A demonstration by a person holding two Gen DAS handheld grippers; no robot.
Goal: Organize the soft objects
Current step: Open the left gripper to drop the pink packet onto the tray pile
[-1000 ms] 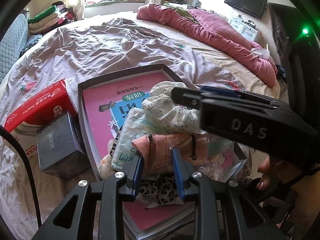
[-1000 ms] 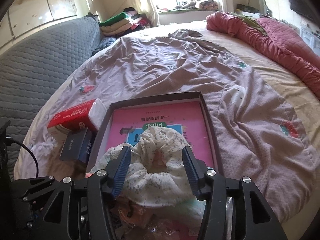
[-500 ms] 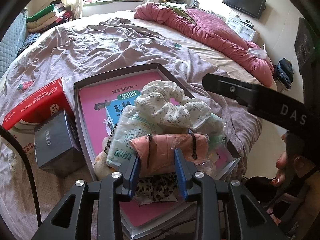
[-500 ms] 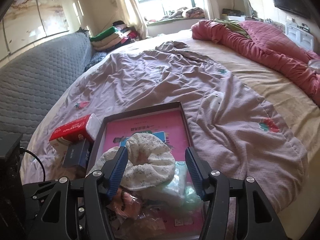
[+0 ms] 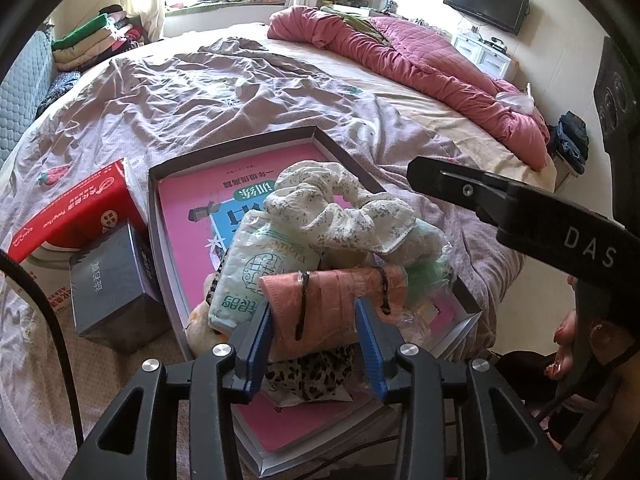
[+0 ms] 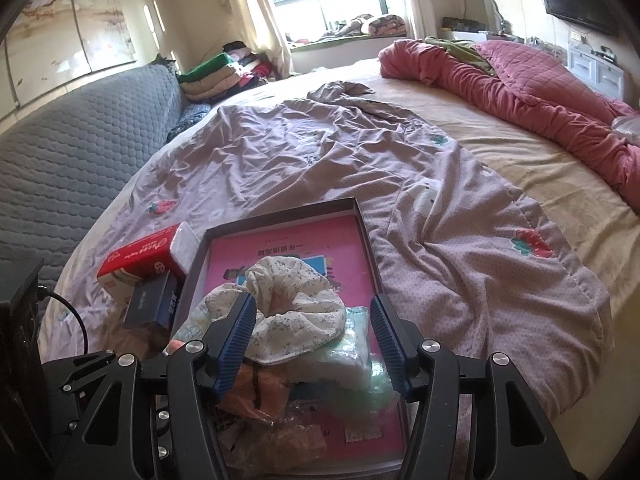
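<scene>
A shallow grey box (image 5: pixel 240 142) (image 6: pixel 280 216) with a pink book inside lies on the bed. In it sit a white floral scrunchie (image 5: pixel 340 208) (image 6: pixel 292 300), a white-green tissue pack (image 5: pixel 256 276) (image 6: pixel 344 356), a leopard-print cloth (image 5: pixel 308 376) and a pink rolled cloth with black bands (image 5: pixel 332 300). My left gripper (image 5: pixel 316 340) is shut on the pink roll and holds it over the pile. My right gripper (image 6: pixel 312 340) is open and empty above the scrunchie; its arm also shows in the left wrist view (image 5: pixel 520 216).
A red tissue box (image 5: pixel 76 212) (image 6: pixel 140 256) and a dark small box (image 5: pixel 112 284) (image 6: pixel 152 304) sit left of the grey box. A mauve sheet (image 6: pixel 320 152) covers the bed; a red quilt (image 6: pixel 520 84) lies far right. A grey sofa (image 6: pixel 72 148) stands left.
My right gripper has pulled up and back from the scrunchie, which now lies free on the pile. My left gripper keeps its hold on the pink roll and has risen slightly.
</scene>
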